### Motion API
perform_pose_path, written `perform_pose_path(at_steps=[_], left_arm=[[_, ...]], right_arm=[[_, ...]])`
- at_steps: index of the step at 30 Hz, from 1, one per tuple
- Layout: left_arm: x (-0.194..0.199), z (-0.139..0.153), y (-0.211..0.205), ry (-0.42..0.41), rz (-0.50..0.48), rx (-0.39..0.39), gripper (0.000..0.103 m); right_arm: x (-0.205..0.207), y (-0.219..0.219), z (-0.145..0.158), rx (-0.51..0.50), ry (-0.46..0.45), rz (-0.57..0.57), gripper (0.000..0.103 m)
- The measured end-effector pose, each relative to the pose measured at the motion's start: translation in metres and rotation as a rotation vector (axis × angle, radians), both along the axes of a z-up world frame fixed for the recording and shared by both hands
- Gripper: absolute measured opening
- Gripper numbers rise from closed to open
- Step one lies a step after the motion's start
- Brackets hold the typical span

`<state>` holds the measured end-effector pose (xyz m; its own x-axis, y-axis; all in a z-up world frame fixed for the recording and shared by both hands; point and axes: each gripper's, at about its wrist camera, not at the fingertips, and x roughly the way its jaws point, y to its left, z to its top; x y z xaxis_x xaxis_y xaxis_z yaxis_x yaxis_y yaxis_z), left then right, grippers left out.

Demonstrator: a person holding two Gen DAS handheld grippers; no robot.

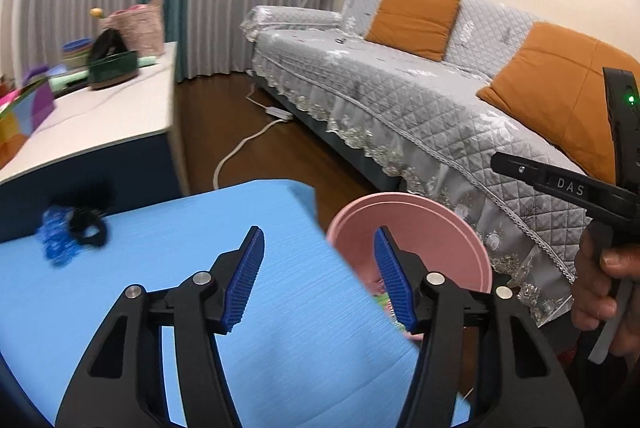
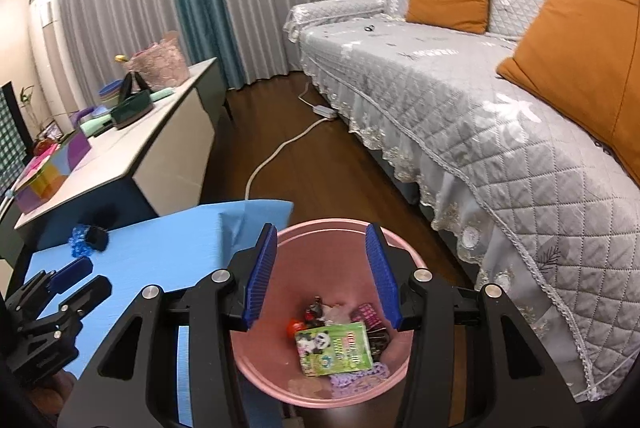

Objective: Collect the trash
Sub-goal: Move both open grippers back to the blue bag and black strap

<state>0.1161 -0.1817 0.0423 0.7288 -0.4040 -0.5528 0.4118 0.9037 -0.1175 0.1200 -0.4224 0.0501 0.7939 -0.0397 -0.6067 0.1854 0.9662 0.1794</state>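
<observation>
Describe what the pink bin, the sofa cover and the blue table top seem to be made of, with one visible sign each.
Pink bin: probably plastic, matt; smooth moulded wall and a thin even rim.
Sofa cover: quilted fabric with a slight sheen; diamond stitching and a lace hem.
Blue table top: unclear, perhaps a foam or plastic sheet; matt, with fine parallel lines.

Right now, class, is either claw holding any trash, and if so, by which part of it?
Nothing is held. The right claw stands open above the pink bin; the left claw is open over the blue table.
</observation>
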Motion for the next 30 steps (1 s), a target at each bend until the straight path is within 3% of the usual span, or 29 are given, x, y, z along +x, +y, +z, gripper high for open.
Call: perform_pose_path(at_steps=[5, 12, 17, 22, 30], left_arm=[[-0.012, -0.005, 0.055, 0.005, 0.087, -0.029, 0.053], [-0.012, -0.020, 0.132, -0.022, 0.269, 0.015, 0.053], [0.001, -0.018, 0.182, -0.062, 0.386, 0.028, 0.053], [0.014, -0.026, 0.222, -0.039, 0.473, 0.006, 0.049], [0.044, -0.043, 0.244, 0.004, 0.514, 0.000, 0.041]], right_arm=[[-0.004, 0.034, 0.012, 0.032, -0.041, 0.059, 0.040], [0.006, 0.085, 0.008, 0.048, -0.052, 0.137, 0.018], [0.022, 0.123, -0.003, 0.044, -0.052, 0.198, 0.015], [0.047, 0.170, -0.017, 0.059, -0.039, 0.284, 0.014], [0.092, 0.232, -0.041, 0.126, -0.005, 0.361, 0.013]])
